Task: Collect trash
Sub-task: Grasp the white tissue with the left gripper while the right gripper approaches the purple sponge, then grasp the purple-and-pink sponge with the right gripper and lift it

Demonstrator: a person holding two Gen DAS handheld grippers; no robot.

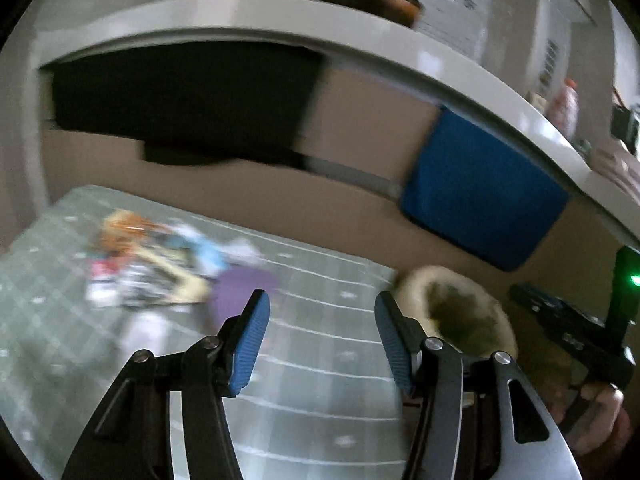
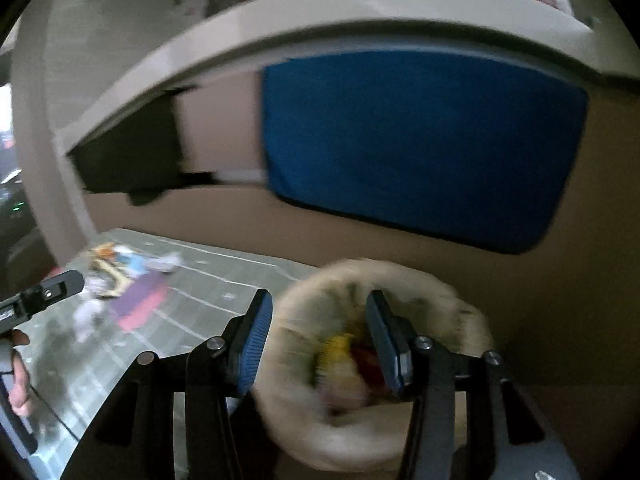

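Left wrist view, left claw [image 1: 322,340] spread, one trash pile [image 1: 160,264], one basket [image 1: 460,312]; right claw [image 2: 319,340] spread, empty

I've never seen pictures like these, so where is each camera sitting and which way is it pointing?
Left wrist: sits behind the left tongs, looking over a green mat at scattered trash; the right hand shows.
Right wrist: sits behind the right tongs, looking into a round basket; the left hand shows.
Both show mat, trash, basket and a blue cloth.
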